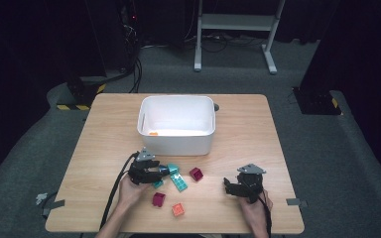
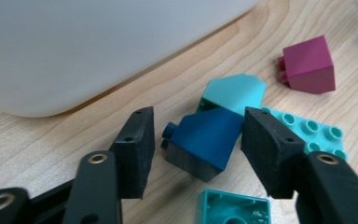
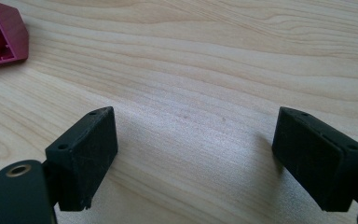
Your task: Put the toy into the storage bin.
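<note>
My left gripper [image 1: 159, 172] sits low over the brick cluster just in front of the white bin [image 1: 176, 141], jaws spread, nothing pinched yet. In the left gripper view the same gripper [image 2: 196, 140] straddles the dark blue brick [image 2: 205, 140]: the brick lies tilted on the table between the two pads, the right pad close to or touching its corner, the left pad with a gap to its stud side. So I judge this as the approach just before closing, grasp not made.

Right behind the blue one is a light teal sloped brick [image 2: 235, 93], touching or overlapping it; I can't tell which. A teal studded plate [image 2: 314, 133] lies beside my right jaw, and an upturned teal brick [image 2: 233, 210] sits at the bottom edge.

Progress: the bin holds something small and orange [image 1: 153, 133] by its near left corner, otherwise the inside looks bare. Still out on the wooden table [image 1: 104, 129]: the teal pieces, a magenta brick [image 1: 158, 199], an orange brick [image 1: 178, 209], another magenta brick [image 1: 196, 174]. Most of the sorting looks left.

My right gripper [image 1: 234, 185] rests on the table well apart from the bricks, jaws wide apart, empty. In its own view the right gripper [image 3: 193, 149] frames bare wood, with a magenta brick [image 3: 2, 35] at the far left corner.
</note>
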Available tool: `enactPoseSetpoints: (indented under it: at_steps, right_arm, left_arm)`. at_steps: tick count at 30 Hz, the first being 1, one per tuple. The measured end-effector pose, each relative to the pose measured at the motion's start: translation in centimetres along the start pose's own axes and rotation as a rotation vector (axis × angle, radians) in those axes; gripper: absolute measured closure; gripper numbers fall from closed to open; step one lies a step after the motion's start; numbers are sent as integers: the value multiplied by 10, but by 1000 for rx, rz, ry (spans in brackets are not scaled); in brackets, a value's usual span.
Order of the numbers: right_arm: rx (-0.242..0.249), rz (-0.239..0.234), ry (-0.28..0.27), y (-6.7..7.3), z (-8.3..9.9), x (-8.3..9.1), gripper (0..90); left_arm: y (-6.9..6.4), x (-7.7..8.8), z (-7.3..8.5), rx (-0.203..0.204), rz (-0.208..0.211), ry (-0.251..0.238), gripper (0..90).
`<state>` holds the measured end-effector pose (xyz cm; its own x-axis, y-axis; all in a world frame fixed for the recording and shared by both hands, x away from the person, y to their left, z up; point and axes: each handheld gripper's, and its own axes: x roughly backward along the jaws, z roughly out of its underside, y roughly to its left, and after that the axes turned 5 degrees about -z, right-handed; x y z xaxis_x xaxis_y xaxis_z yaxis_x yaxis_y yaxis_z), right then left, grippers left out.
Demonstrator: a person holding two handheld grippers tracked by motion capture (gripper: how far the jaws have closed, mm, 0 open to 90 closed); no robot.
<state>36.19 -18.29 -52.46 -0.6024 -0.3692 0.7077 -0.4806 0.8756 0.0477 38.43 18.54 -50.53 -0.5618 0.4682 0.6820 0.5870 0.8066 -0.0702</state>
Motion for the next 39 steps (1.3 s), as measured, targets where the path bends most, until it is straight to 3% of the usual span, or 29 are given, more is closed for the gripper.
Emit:
enactPoseSetpoints:
  at_steps: [11,29,39]
  right_arm:
    - [1,0,-1,0,0,0,137]
    - [0,0,0,0,0,0,137]
    - [1,0,-1,0,0,0,137]
  left_arm:
    - [2,-1,2,-10,-7,8,552]
    - [8,11,3,21,-18,-26,565]
    - [9,22,0,14,-24,-41,565]
